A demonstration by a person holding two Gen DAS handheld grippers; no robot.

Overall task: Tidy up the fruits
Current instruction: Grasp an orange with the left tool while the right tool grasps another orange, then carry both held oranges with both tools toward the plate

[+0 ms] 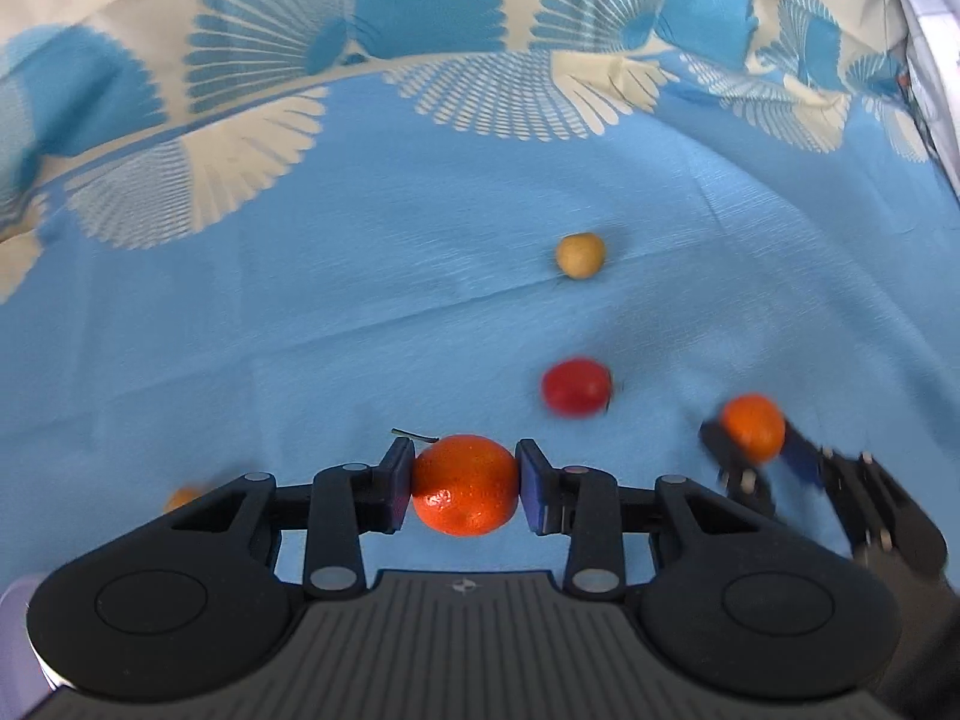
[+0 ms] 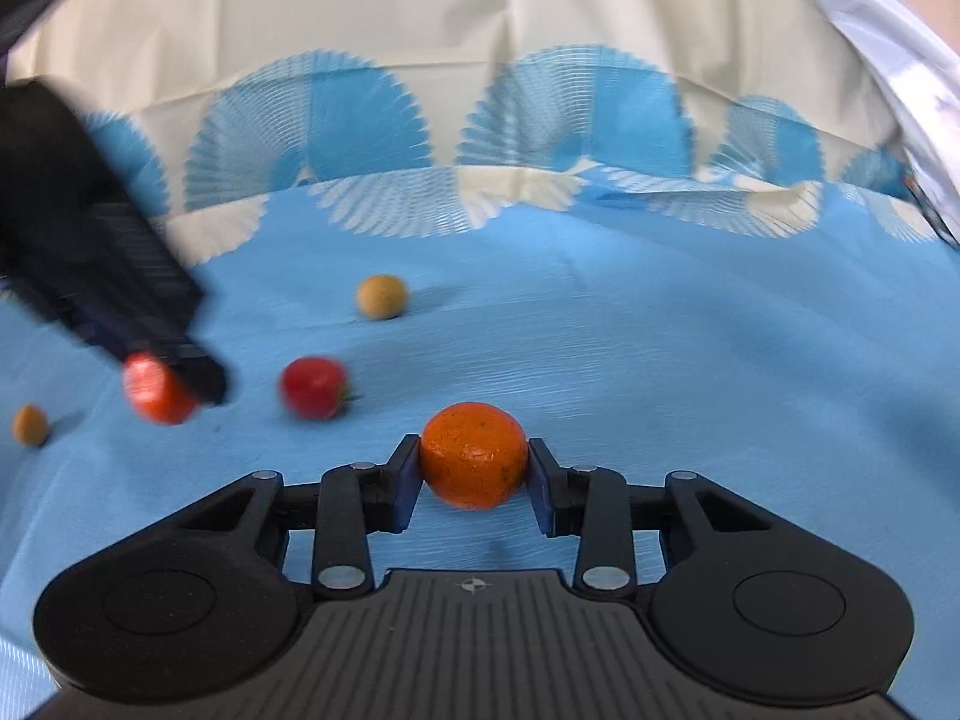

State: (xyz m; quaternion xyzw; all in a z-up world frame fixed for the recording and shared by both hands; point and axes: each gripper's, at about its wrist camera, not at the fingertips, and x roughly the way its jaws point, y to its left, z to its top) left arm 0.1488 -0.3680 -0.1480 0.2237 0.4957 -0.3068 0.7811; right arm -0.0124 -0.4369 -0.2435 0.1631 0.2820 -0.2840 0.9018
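Left gripper (image 1: 465, 483) clamping orange (image 1: 465, 486), right gripper (image 2: 474, 471) clamping mandarin (image 2: 474, 463)

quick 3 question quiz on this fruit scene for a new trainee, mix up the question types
1. True or false: the left tongs and the right tongs each grip an orange.
2. Multiple choice: what lies loose on the blue cloth between the two tongs? A) a banana B) a red strawberry C) a green apple
3. Fill in: the two small round tan fruits, far one and near one, rest on the ____.

Key
1. True: left orange, right orange.
2. B
3. cloth
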